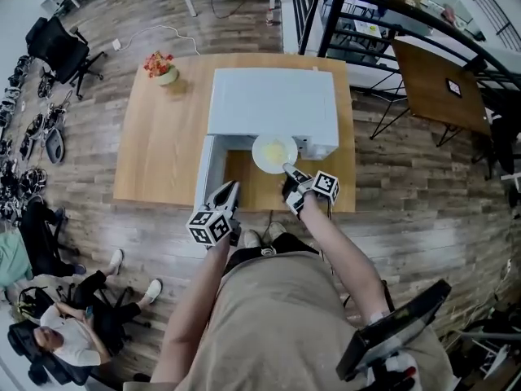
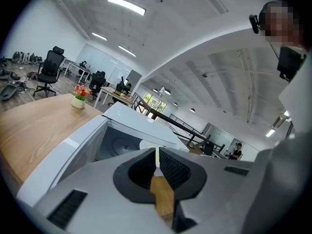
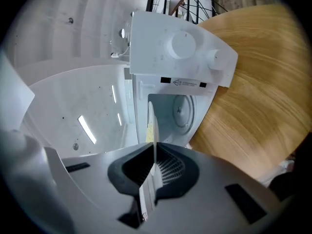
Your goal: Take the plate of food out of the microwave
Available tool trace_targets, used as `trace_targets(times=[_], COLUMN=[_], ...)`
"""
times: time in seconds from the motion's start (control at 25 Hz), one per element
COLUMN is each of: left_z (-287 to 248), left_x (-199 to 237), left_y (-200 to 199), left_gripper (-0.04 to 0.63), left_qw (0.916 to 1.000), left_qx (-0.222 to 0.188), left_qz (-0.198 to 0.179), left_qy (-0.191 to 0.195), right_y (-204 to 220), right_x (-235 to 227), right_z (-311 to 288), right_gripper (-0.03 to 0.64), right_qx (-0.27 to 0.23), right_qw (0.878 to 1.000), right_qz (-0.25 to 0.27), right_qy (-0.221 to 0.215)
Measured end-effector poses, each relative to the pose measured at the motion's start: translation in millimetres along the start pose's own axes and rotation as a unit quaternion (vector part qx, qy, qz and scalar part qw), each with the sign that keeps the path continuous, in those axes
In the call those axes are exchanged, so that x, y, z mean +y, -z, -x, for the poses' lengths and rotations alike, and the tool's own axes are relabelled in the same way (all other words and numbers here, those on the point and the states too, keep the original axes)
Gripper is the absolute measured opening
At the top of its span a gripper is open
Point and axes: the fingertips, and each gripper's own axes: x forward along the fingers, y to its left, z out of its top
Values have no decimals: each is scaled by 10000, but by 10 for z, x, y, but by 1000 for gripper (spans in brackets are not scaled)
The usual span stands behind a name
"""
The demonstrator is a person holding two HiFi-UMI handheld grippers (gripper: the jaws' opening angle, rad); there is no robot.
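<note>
**A:** If we start at the left, what comes first?

**B:** A flower pot (image 1: 163, 68) at the far left of the tabletop (image 1: 155, 157), well apart from the rest. Next is the microwave (image 1: 273, 96), with its door (image 1: 209, 169) swung open toward the near left.

**A:** And the left tongs (image 1: 231, 189)?

**B:** They are pressed together with nothing pinched. They hang just beside the door's near end, over the near edge of the tabletop.

**A:** Where is the plate (image 1: 274, 151)?

**B:** It is right of the door, at the mouth of the microwave. From above it overlaps the front edge of the microwave's top. So I judge it is lifted and about out of the cavity. The right gripper view shows the turntable (image 3: 181, 110) inside, beyond the plate, with nothing on it.

**A:** What holds it?

**B:** The right tongs (image 1: 289, 172) are clamped on its near rim, and the plate runs edge-on between them. The yellow food (image 1: 278, 150) sits in the middle.

**A:** So how far along is the task?

**B:** The door is open and the plate is gripped and at the opening, so I'd say most of it is done. What seems left is to bring the plate fully clear and set it on the bare wood in front. With a grip on one rim only, it will need to stay level so the food doesn't slide.
</note>
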Motion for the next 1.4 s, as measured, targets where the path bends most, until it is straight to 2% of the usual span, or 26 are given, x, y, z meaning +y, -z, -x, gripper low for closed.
trace_targets(times=[0.2, 0.6, 0.96, 1.16, 1.4], left_z=[23, 271, 382, 349, 260], left_x=[-63, 12, 157, 213, 225], left_y=[71, 220, 362, 498, 633], left_gripper=[4, 3, 3, 3, 3], left_qw=[9994, 9952, 9945, 9939, 9945], left_qx=[-205, -491, -465, -352, -136], left_qz=[76, 321, 309, 397, 317], left_qy=[-280, -779, -892, -969, -992], right_y=[73, 228, 190, 170, 132], right_x=[-43, 101, 71, -210, -456], right_z=[187, 378, 463, 467, 468], right_gripper=[18, 18, 18, 18, 18], right_qx=[599, 1123, 1098, 1015, 979], right_qw=[9981, 9935, 9913, 9928, 9929], right_qz=[115, 201, 715, 627, 560], right_qy=[121, -15, -85, 129, 380])
